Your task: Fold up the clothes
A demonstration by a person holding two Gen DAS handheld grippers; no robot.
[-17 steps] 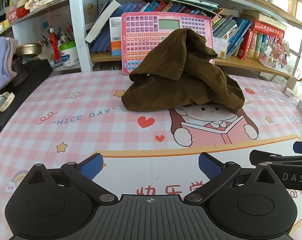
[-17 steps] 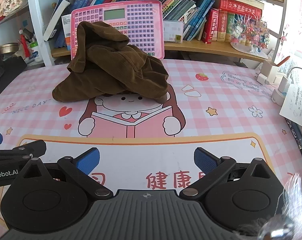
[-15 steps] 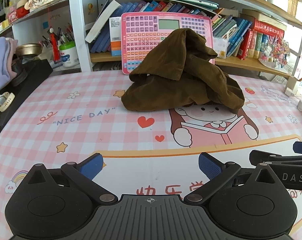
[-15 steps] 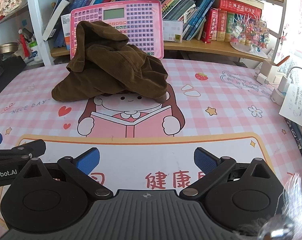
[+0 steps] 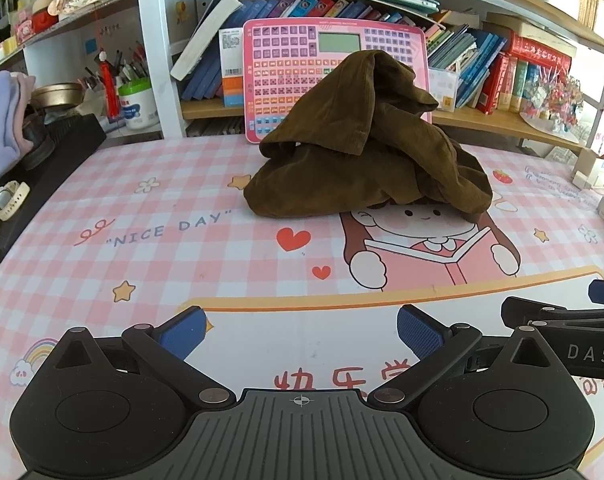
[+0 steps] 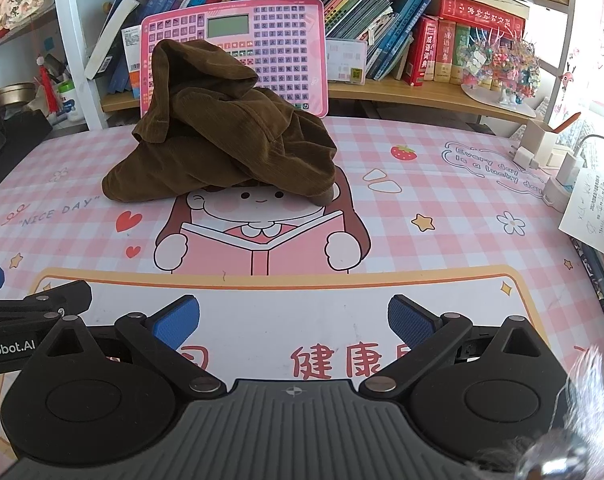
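The soft brown corduroy garment (image 5: 365,148) looked floppy and best pinched by its hem, while left gripper (image 5: 300,330) and right gripper (image 6: 294,320) were wide apart, holding nothing.

Sunlit bookshelf (image 5: 501,120) behind pink desk mat (image 5: 142,240)

Crumpled brown corduroy garment (image 5: 365,152), heaped mid-table.

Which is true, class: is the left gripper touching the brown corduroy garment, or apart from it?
Apart. In the left wrist view, the left gripper is open with bare pink desk mat between its blue fingertips and the crumpled brown corduroy garment.
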